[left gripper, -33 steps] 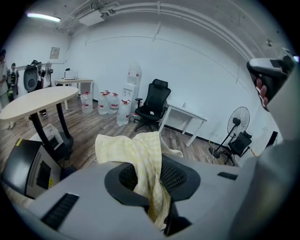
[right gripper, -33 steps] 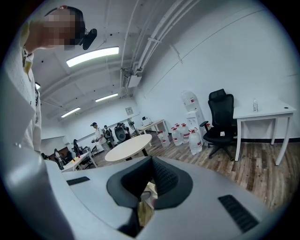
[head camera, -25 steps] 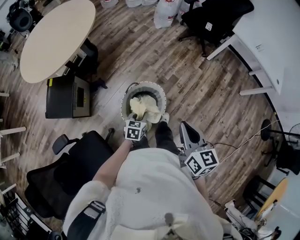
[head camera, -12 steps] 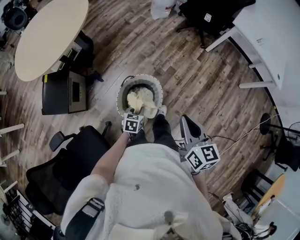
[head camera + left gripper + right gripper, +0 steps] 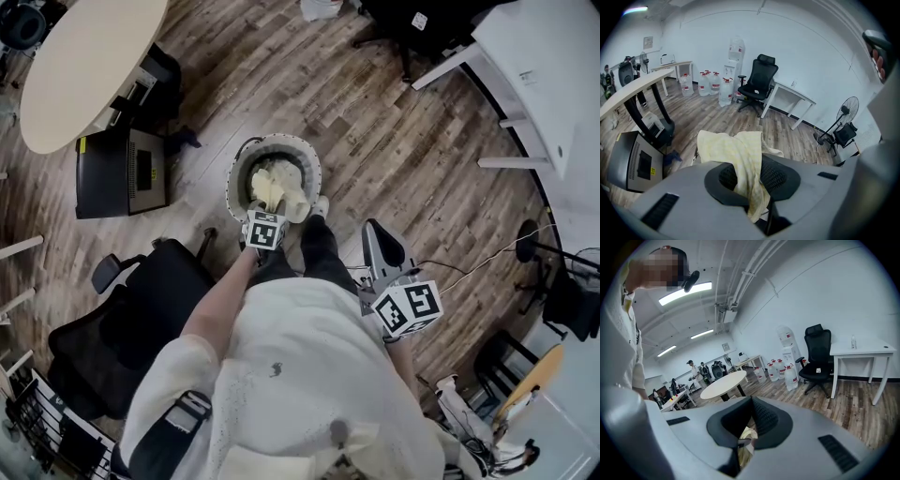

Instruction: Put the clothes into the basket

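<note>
- Cloth (image 5: 740, 152): one pale yellow piece, pinched in the left gripper (image 5: 749, 169). It drapes over the jaws and hangs down past them.
- One basket (image 5: 279, 141), round, stands on the wooden floor (image 5: 394, 159) just ahead of the person's feet. Pale yellow cloth lies heaped inside it. From above I can't tell whether that heap is one piece or several.
- The left gripper hangs over the basket's near rim, pointing steeply down. Its jaws are nearly together, with only the cloth's thickness between them.
- The right gripper (image 5: 751, 405) is held out at the person's right side, well apart from the basket. Its jaws meet at the tips and hold nothing.
- That makes two grippers, one in each hand.
- Around them are one round table (image 5: 84, 66) and one black box (image 5: 122, 173) on the floor beside it. One black office chair (image 5: 141, 319) stands at the person's left. A second chair (image 5: 398, 19) is near the white desk (image 5: 553, 84).
</note>
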Motion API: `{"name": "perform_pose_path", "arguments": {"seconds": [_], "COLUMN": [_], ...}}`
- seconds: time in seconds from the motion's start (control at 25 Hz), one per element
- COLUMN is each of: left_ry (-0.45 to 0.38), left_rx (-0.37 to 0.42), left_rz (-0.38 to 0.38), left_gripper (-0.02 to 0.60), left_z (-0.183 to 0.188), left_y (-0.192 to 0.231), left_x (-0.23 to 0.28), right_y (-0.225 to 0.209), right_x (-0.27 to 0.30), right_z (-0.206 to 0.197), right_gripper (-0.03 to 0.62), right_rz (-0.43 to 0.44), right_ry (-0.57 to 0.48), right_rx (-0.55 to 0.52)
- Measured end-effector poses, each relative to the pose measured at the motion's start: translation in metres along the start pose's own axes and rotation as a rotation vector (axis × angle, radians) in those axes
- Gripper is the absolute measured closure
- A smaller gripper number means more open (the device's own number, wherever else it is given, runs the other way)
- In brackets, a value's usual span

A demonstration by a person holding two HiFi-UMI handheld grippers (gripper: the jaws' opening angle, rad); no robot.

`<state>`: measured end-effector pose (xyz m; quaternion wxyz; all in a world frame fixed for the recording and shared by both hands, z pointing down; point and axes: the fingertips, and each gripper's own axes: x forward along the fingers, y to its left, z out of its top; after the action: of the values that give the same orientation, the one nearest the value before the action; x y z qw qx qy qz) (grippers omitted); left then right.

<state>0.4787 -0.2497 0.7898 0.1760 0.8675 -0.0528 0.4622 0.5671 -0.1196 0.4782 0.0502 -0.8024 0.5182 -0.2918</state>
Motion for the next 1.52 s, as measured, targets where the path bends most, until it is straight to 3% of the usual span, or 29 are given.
{"name": "perform_pose_path", "arguments": {"seconds": [0.68,1.16,1.36,1.52], "left_ry": [0.117,0.23,0.259,0.261], "left_rx": [0.034,0.129,0.119,0.046], "left_rz": [0.047,0.029,0.042,0.064], "left_gripper": [0.491,0.491,0.491,0.491], "left_z": [-0.002,-0.012,-0.018,-0.022], "left_y": [0.019,0.022,0.03,0.041], "left_x": [0.068,0.102,0.11,0.115], "right_y": [-0.045,-0.061,-0.065,-0.064], "right_x": [0.036,0.059,0.065,0.069], "right_z": [0.01,0.003,-0.002,-0.005], "right_gripper": [0.585,0.585,0.585,0.585], "right_rz": [0.015,0.044,0.053,0.062], "right_ry": [0.047,0.091,0.103,0.114], "right_rx": [0.019,0.027,0.032,0.028]}}
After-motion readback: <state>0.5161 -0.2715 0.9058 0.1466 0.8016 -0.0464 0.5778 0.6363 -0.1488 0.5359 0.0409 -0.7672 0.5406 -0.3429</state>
